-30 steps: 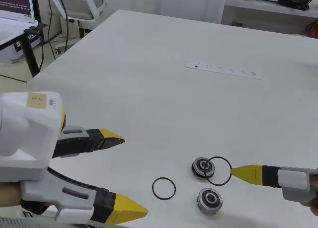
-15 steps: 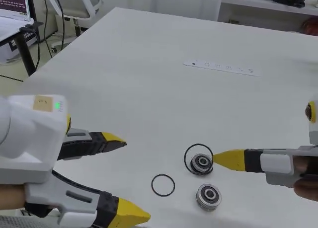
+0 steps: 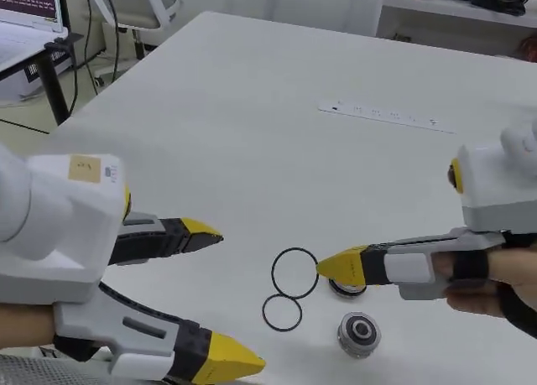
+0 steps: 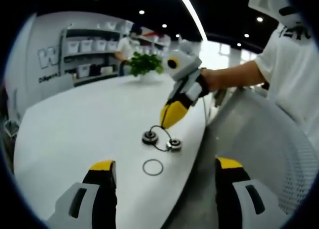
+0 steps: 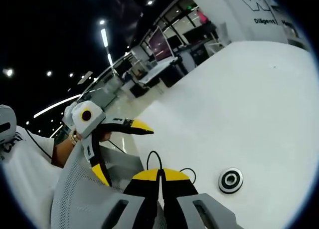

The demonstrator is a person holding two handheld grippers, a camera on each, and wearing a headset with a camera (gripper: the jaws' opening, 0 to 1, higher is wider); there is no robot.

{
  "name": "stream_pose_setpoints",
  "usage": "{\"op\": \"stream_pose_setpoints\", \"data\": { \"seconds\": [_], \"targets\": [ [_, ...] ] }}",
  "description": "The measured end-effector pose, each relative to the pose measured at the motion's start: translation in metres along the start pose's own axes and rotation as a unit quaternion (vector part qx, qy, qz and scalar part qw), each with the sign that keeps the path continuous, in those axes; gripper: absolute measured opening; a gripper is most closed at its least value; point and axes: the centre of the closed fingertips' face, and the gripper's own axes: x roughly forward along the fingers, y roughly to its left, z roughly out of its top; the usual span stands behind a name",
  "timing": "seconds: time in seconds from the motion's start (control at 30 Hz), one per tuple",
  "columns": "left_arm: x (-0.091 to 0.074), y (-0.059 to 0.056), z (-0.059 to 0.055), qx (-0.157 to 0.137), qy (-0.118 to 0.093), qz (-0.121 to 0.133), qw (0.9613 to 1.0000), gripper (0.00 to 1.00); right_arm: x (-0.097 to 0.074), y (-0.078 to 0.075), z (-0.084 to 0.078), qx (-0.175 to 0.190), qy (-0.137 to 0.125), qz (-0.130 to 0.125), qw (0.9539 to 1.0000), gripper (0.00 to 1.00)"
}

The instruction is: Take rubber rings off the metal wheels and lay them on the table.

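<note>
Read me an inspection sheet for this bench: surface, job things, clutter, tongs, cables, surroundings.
Surface: white table, flat and plain.
Job's things: far wheel partly hidden under the right tongs; near wheel standing free, closer to the person; big ring off the wheels, its edge at the right tongs' tip; small ring lying flat, apart from both wheels.
Clutter: power strip farther back on the table.
Grippers: left tongs open, holding nothing; right tongs shut, apparently pinching the big ring.
Cables: cables hang by the desk beyond the table's left edge.
Surroundings: screen, chair.
</note>
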Motion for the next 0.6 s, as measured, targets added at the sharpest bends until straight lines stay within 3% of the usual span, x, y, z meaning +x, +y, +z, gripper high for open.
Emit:
{"op": "stream_pose_setpoints", "data": {
  "seconds": [0.3, 0.6],
  "targets": [
    [0.000, -0.001, 0.000, -0.003, -0.003, -0.004, 1.0000, 0.81, 0.022, -0.024, -0.023, 0.007, 0.040, -0.030, 0.9987, 0.00],
    [0.001, -0.001, -0.002, -0.010, -0.001, -0.006, 0.9999, 0.81, 0.027, -0.041, -0.041, 0.032, 0.046, -0.053, 0.9970, 0.00]
  ]
}}
